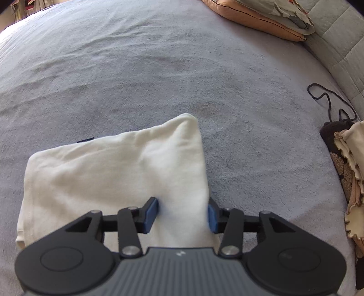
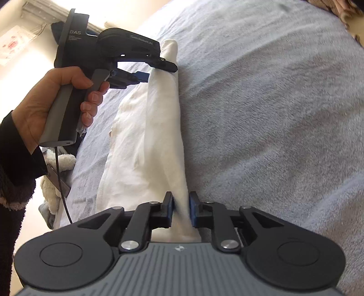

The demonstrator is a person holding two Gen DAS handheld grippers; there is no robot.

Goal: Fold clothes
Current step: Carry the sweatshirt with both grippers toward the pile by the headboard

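A white garment (image 1: 113, 168) lies partly folded on the grey-blue blanket (image 1: 136, 68) of a bed. My left gripper (image 1: 182, 215) is shut on a thick bunch at its right edge, and the fabric fills the gap between the blue pads (image 1: 151, 214). In the right wrist view the same white garment (image 2: 163, 127) runs as a raised, stretched ridge. My right gripper (image 2: 181, 210) is shut on its near end. The left gripper (image 2: 157, 70), held by a hand (image 2: 56, 100), pinches its far end.
An orange pillow (image 1: 250, 18) with a folded grey cloth (image 1: 291, 16) lies at the bed's far right corner. A black cord (image 1: 327, 100) and a frilly brown and cream garment (image 1: 350, 173) sit at the right edge. A white plush toy (image 2: 56, 182) lies beside the bed.
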